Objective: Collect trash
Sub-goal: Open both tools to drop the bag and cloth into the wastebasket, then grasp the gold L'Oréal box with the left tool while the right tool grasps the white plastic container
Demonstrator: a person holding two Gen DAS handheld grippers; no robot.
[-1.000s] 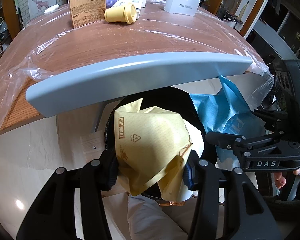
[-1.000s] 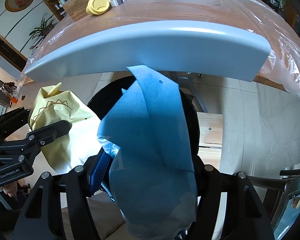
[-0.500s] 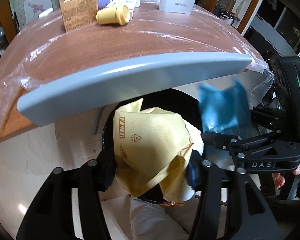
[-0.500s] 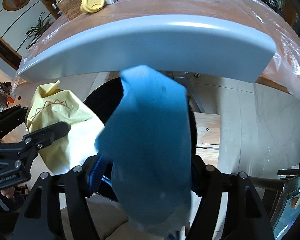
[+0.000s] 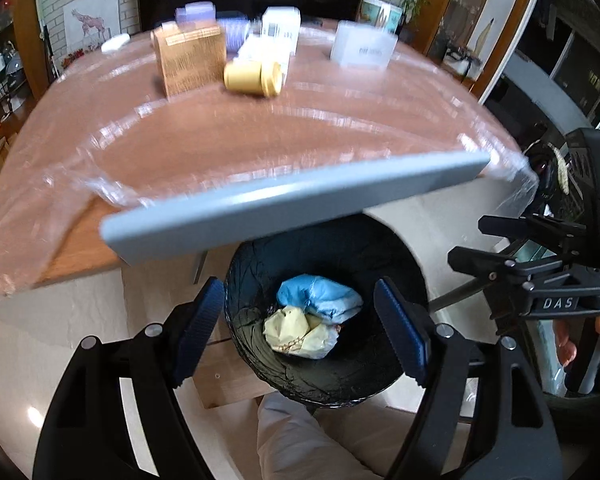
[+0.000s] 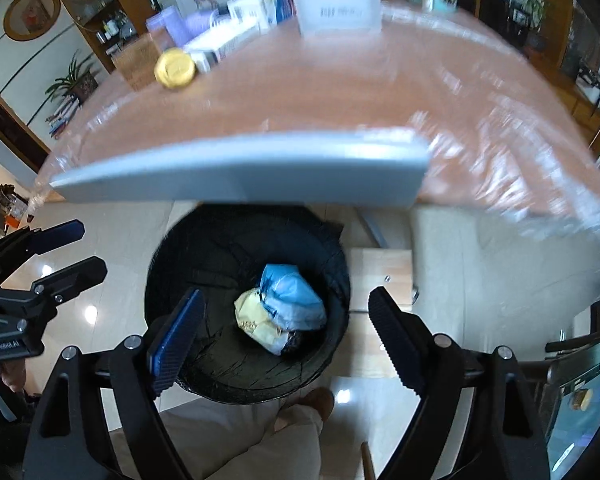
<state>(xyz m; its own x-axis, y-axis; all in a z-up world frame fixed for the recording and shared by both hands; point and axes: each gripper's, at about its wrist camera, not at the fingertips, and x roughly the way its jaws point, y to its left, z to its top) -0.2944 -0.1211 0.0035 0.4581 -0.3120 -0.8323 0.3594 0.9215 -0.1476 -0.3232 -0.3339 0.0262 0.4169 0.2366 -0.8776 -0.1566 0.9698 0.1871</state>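
On the table [image 5: 260, 148], yellow cup [image 5: 254, 78], brown box [image 5: 190, 60], white boxes [image 5: 280, 26]

Left tongs [image 5: 300, 328]: black angular frame, silver screw heads at pivots, blue ribbed pads [image 5: 400, 332] on inner fingers. Right tongs [image 6: 284, 328]: same black build, silver screws, blue ribbed pad [image 6: 176, 336]. Side body of right unit: white "DAS" lettering, green light. Person: light beige trousers [image 5: 300, 440].
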